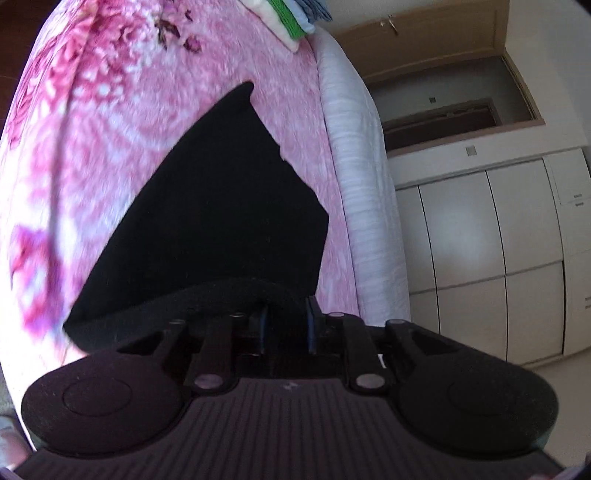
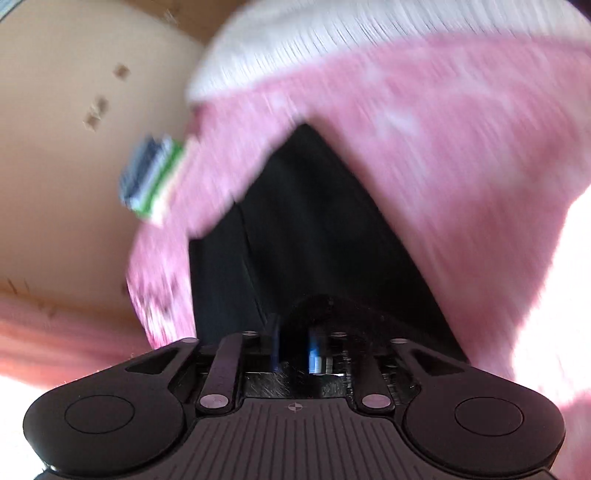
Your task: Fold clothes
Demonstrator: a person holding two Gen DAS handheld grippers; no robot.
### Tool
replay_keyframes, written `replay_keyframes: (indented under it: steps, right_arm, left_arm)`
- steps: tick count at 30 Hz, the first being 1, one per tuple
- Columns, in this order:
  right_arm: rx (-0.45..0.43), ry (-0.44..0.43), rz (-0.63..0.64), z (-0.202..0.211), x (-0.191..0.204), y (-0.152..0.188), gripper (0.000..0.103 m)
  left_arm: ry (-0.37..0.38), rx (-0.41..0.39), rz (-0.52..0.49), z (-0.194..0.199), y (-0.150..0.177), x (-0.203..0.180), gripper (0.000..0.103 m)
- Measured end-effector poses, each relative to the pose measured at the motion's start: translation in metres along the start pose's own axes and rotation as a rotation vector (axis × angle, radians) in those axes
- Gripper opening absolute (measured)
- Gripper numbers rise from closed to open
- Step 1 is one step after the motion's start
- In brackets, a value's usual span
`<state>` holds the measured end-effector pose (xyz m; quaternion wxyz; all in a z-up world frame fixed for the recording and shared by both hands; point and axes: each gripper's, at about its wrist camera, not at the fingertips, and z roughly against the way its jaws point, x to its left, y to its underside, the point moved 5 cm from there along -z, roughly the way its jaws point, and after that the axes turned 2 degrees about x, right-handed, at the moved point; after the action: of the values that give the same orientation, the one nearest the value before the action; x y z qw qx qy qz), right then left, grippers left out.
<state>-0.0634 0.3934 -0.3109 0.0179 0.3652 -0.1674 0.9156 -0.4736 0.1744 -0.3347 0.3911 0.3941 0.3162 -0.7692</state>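
A black cloth (image 1: pixel 221 206) lies on a bed with a pink flowery cover (image 1: pixel 110 140). Everything here is told from that black cloth.

In the left wrist view, the left claw (image 1: pixel 286 328) sits right at the near edge of the cloth. That edge bunches up over the two blue-edged fingers (image 1: pixel 312 325), which stand a little apart. The cloth hides their tips, so I cannot tell if they pinch it or just sit under it. The rest of the cloth spreads away from the claw and ends in a point far up the bed.

Past that far point, at the bed's far end, sits a stack of folded clothes (image 1: pixel 291 18) in white, green and blue. To the right of the cloth runs the white side of the bed (image 1: pixel 362 184), and beyond it stand white cupboards (image 1: pixel 498 258).

The right wrist view is very blurry. The right claw (image 2: pixel 295 350) is also at the near edge of the cloth (image 2: pixel 306 229), with a fuzzy black bit over its fingers. They look a little apart, but I cannot tell if they pinch it. The stack (image 2: pixel 151 181) shows to the left of the cloth.
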Motion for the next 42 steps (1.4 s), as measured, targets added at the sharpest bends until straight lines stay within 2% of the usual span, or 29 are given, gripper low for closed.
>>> replay_keyframes:
  steps: [1, 2, 3, 5, 11, 14, 17, 19, 22, 23, 24, 25, 27, 30, 34, 36, 38, 39, 40, 41, 42]
  right_arm:
    - [-0.036, 0.010, 0.030, -0.006, 0.007, -0.011, 0.048]
    - [-0.074, 0.019, 0.067, -0.010, 0.012, -0.018, 0.054]
    - [-0.099, 0.034, 0.111, -0.011, 0.015, -0.020, 0.058]
    - [-0.106, 0.081, 0.189, -0.019, 0.015, -0.018, 0.059]
    - [0.041, 0.228, 0.314, -0.061, -0.032, 0.011, 0.059]
    - [0.088, 0.281, 0.406, -0.082, -0.054, 0.019, 0.059]
    - [0.104, 0.269, 0.503, -0.107, -0.060, 0.016, 0.059]
    - [0.109, 0.257, 0.554, -0.129, -0.062, 0.011, 0.059]
    - [0.124, 0.214, 0.581, -0.152, -0.063, 0.008, 0.059]
    - [0.120, 0.193, 0.572, -0.155, -0.064, 0.008, 0.059]
    - [0.123, 0.173, 0.558, -0.157, -0.066, 0.008, 0.052]
    - [0.139, 0.158, 0.540, -0.158, -0.066, 0.008, 0.021]
    - [0.135, 0.166, 0.579, -0.151, -0.060, 0.011, 0.010]
    - [0.072, 0.183, 0.676, -0.133, -0.044, 0.016, 0.008]
    - [-0.010, 0.197, 0.707, -0.124, -0.030, 0.007, 0.008]
    - [-0.009, 0.221, 0.694, -0.133, -0.031, 0.000, 0.008]
    - [0.030, 0.259, 0.655, -0.150, -0.037, -0.004, 0.009]
    - [0.055, 0.278, 0.631, -0.158, -0.042, -0.003, 0.011]
    - [0.077, 0.297, 0.609, -0.163, -0.046, -0.002, 0.019]
    - [0.079, 0.309, 0.586, -0.162, -0.049, -0.001, 0.022]
    - [0.062, 0.313, 0.564, -0.156, -0.051, 0.000, 0.031]
  left_arm:
    - [-0.033, -0.015, -0.022, -0.004, -0.008, 0.000, 0.029]
    - [-0.072, -0.028, -0.049, -0.008, -0.014, 0.000, 0.043]
    - [-0.111, -0.041, -0.076, -0.011, -0.020, 0.001, 0.048]
    - [-0.172, -0.039, -0.120, -0.017, -0.026, 0.006, 0.048]
    - [-0.283, 0.095, -0.199, -0.036, 0.004, 0.050, 0.048]
    - [-0.315, 0.125, -0.303, -0.060, 0.000, 0.053, 0.048]
    - [-0.354, 0.144, -0.440, -0.084, -0.006, 0.048, 0.048]
    - [-0.377, 0.162, -0.502, -0.099, -0.008, 0.048, 0.044]
    - [-0.364, 0.186, -0.550, -0.113, -0.007, 0.050, 0.030]
    - [-0.371, 0.192, -0.571, -0.115, -0.006, 0.051, 0.012]
    - [-0.380, 0.194, -0.596, -0.116, -0.005, 0.052, 0.005]
    - [-0.371, 0.185, -0.598, -0.112, -0.004, 0.052, 0.005]
    - [-0.346, 0.162, -0.594, -0.104, -0.004, 0.051, 0.004]
    - [-0.313, 0.112, -0.596, -0.087, -0.005, 0.040, 0.004]
    - [-0.299, 0.057, -0.617, -0.081, -0.012, 0.028, 0.004]
    - [-0.323, 0.065, -0.603, -0.089, -0.017, 0.032, 0.005]
    - [-0.367, 0.092, -0.582, -0.099, -0.018, 0.040, 0.005]
    - [-0.388, 0.106, -0.571, -0.104, -0.018, 0.045, 0.005]
    - [-0.410, 0.119, -0.561, -0.109, -0.019, 0.049, 0.006]
    - [-0.422, 0.119, -0.553, -0.107, -0.017, 0.051, 0.007]
    - [-0.426, 0.112, -0.545, -0.102, -0.014, 0.051, 0.008]
